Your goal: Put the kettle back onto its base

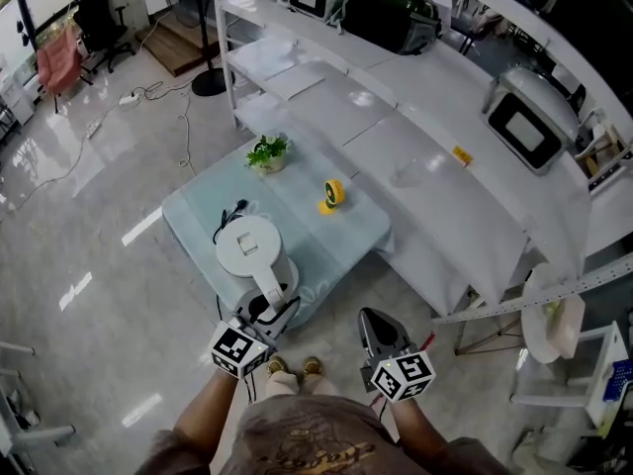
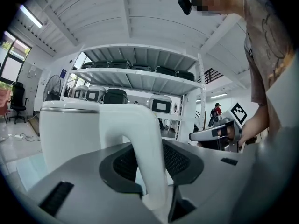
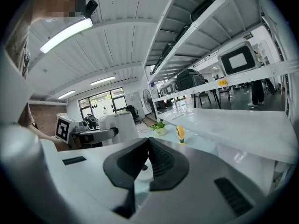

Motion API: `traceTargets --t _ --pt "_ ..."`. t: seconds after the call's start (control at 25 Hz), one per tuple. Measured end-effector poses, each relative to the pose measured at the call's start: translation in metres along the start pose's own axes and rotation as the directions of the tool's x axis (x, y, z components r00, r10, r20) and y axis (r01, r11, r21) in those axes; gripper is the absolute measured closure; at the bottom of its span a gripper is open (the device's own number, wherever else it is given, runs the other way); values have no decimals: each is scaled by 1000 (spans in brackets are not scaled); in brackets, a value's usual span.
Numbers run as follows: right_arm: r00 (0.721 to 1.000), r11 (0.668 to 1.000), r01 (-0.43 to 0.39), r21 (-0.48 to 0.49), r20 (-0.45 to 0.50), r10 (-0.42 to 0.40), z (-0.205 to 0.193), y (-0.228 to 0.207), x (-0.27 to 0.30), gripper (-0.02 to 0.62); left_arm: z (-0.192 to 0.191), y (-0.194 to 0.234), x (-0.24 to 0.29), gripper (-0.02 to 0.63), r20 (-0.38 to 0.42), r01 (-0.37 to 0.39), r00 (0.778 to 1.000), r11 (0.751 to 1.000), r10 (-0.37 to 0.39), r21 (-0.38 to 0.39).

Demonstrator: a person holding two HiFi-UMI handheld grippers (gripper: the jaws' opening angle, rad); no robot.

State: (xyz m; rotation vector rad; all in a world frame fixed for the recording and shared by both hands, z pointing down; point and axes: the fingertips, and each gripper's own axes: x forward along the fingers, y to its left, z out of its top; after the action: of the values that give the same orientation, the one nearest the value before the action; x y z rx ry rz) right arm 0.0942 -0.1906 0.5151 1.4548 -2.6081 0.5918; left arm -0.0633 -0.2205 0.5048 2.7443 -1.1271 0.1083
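Open room for me lies over the middle of the table. The kettle fills its lower left, the plant its upper corner, the yellow fan its right side. The long bench walls off the right.

- My right gripper fills the bottom of the frame. Its two black ribbed pads meet at the tips, with nothing between them.
- At middle left, my left gripper, with its black-and-white marker cube, reaches to a white plastic kettle. I cannot make out its jaws from here.
- Just right of centre, a small green potted plant and a small yellow round-headed object stand apart on a pale cloth-covered table.
- A white metal shelf rack runs up the right side, bearing a dark rounded appliance and a white appliance with a dark window.
- At upper left, a long ceiling light glows.
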Motion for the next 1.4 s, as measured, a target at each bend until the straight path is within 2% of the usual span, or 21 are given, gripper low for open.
traceTargets --t 0.4,0.76,1.4 --pt "999 999 33 11 -11 -33 -4 -2 18 601 -34 18 27 451 -20 43 999 999 -43 -7" --pt "996 998 58 11 -69 -57 -24 -7 24 601 -63 38 41 451 -37 19 999 1000 -19 -7" --pt "992 998 62 17 -108 -60 -42 -9 32 601 -79 39 55 451 -30 16 999 1000 -16 10"
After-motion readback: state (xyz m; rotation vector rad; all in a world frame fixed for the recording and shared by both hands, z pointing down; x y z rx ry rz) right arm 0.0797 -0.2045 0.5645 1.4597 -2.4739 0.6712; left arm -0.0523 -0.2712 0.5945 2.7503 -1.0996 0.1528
